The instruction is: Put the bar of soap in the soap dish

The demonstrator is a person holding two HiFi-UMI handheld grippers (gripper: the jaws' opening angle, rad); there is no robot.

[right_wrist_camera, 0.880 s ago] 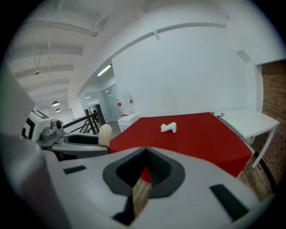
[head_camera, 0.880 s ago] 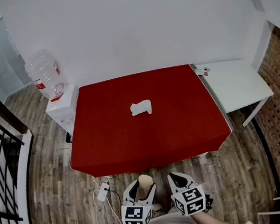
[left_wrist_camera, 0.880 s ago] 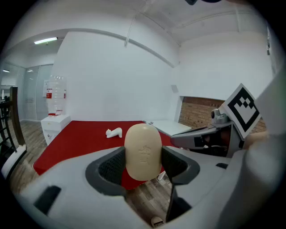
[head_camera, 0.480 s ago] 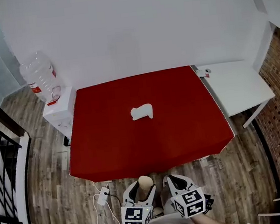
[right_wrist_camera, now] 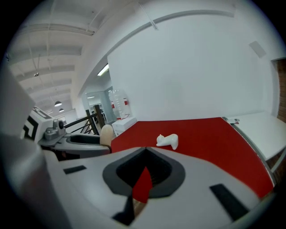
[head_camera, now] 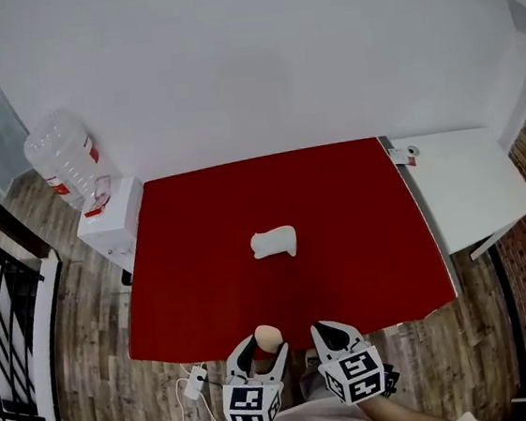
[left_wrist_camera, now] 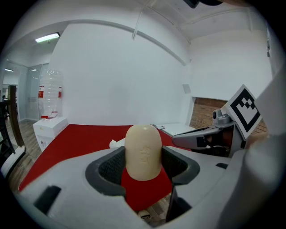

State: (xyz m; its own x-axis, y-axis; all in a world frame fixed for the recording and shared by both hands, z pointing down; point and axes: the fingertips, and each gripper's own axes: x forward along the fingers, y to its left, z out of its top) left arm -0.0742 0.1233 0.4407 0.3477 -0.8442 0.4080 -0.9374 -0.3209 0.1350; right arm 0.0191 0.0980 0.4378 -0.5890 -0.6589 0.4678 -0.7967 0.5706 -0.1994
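Note:
A beige bar of soap [head_camera: 268, 335] stands upright between the pads of my left gripper [head_camera: 259, 351], which is shut on it, just at the near edge of the red table [head_camera: 196, 288]. In the left gripper view the soap [left_wrist_camera: 143, 151] fills the gap between the jaws. A white, animal-shaped soap dish [head_camera: 274, 242] sits alone mid-table, well ahead of both grippers; it also shows in the right gripper view [right_wrist_camera: 168, 141]. My right gripper [head_camera: 327, 331] hangs beside the left one, shut and holding nothing.
A water jug [head_camera: 60, 154] on a white stand is left of the table. A white side table [head_camera: 468, 191] adjoins the right edge. A black railing [head_camera: 1, 310] runs at far left. A cable with a plug [head_camera: 196, 380] lies on the wood floor.
Both grippers have come closer to the table's near edge, so the soap now reaches it. The left gripper keeps its hold on the soap.

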